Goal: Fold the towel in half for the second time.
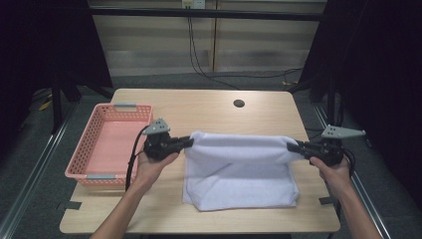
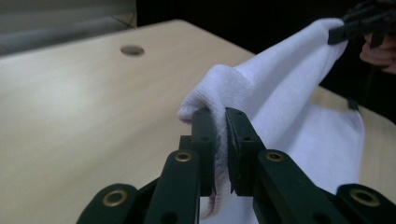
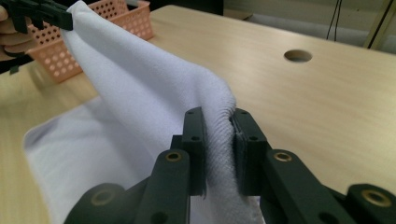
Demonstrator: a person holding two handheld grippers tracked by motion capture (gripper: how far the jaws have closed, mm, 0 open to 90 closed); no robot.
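My left tongs [image 1: 188, 142] pinch the towel [image 1: 241, 172] at its left corner, and my right tongs [image 1: 292, 146] pinch its right corner, so the top edge stretches between them above the tabletop [image 1: 209, 107]. The towel's lower part lies flat near the front edge. The basket [image 1: 107, 144] stands just left of my left hand [image 1: 154, 164]; beyond the towel the tabletop is bare but for a hole [image 1: 239, 103].
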